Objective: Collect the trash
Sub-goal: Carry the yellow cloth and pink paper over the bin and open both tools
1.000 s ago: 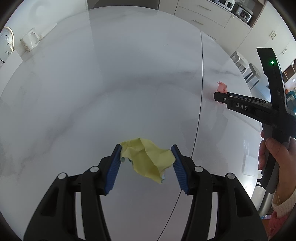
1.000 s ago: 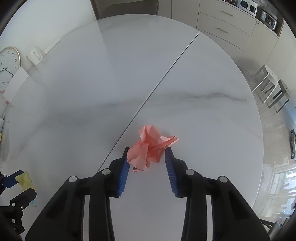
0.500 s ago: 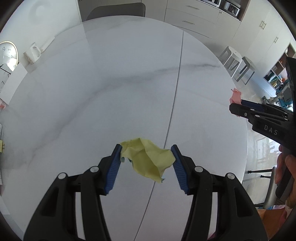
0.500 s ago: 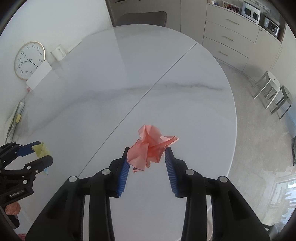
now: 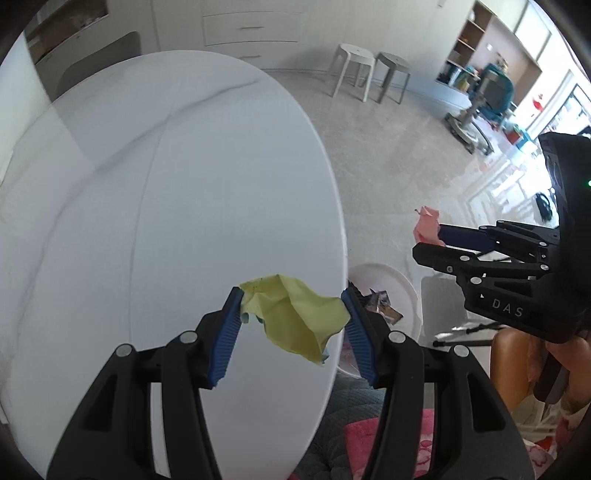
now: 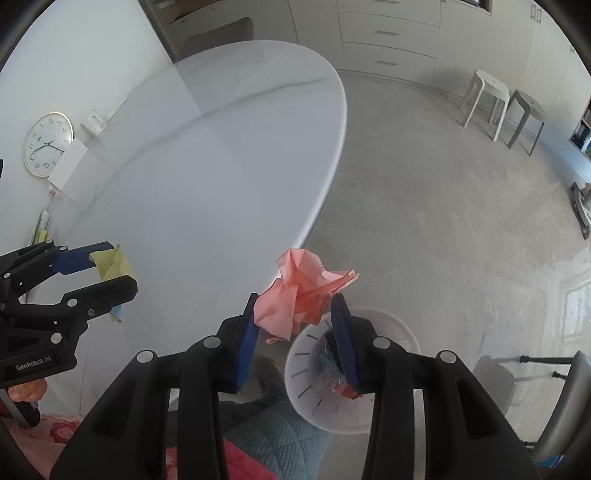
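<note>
My left gripper (image 5: pixel 291 295) is shut on a crumpled yellow paper (image 5: pixel 295 317), held over the right edge of the white marble table (image 5: pixel 184 184). The right gripper (image 6: pixel 295 306) is shut on a crumpled pink paper (image 6: pixel 303 291), held off the table above the floor. Directly under it stands a white waste bin (image 6: pixel 388 325) with several scraps inside. The left wrist view shows the bin (image 5: pixel 391 280) just beyond the table edge and the pink paper (image 5: pixel 426 227) in the right gripper (image 5: pixel 428 240). The right wrist view shows the yellow paper (image 6: pixel 114 264) in the left gripper (image 6: pixel 114 269).
Two stools (image 6: pixel 502 99) stand on the grey floor near the cabinets (image 6: pixel 388 37). A chair (image 6: pixel 218 33) sits behind the table, and a clock (image 6: pixel 48 144) leans by the wall. A grey chair seat (image 6: pixel 495 373) is next to the bin. Pink and teal cloth (image 6: pixel 266 435) lies below.
Both grippers have swung right with their papers, from above the tabletop to its right edge. The bin and the floor have come into view. Both grips are unchanged.
</note>
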`<action>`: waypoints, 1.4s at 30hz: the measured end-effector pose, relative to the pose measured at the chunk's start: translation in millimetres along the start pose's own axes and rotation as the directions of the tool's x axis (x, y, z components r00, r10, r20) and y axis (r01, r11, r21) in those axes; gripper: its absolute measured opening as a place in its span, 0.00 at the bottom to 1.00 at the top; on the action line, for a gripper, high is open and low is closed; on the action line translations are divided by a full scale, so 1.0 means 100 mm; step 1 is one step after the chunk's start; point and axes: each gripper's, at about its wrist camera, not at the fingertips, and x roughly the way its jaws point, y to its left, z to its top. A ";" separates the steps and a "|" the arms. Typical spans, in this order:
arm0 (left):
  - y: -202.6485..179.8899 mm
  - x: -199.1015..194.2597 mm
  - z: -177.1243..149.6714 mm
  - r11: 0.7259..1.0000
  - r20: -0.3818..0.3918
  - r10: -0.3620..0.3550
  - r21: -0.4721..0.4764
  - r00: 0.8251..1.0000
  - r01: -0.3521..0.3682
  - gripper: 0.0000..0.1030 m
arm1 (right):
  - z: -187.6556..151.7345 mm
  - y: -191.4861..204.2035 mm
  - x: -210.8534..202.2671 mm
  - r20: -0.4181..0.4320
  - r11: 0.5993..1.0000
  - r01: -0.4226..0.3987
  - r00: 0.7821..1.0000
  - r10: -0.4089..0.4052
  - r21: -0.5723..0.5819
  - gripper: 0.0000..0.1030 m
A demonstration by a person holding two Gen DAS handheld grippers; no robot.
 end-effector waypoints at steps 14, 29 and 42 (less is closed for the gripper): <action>-1.11 0.34 -0.07 1.000 -0.094 0.008 -0.004 0.996 -0.008 0.51 | -0.78 -0.85 0.51 -0.161 0.998 -0.053 0.986 0.047 -0.035 0.40; -1.35 0.58 -0.26 0.996 -0.130 0.016 -0.080 0.991 -0.027 0.52 | -0.81 -1.26 0.37 -0.173 0.995 -0.083 0.982 0.072 -0.055 0.96; -1.55 1.19 -0.37 0.994 -0.217 -0.074 -0.094 0.973 0.054 0.53 | -0.80 -1.74 0.15 -0.147 0.995 0.069 0.986 -0.078 -0.066 0.97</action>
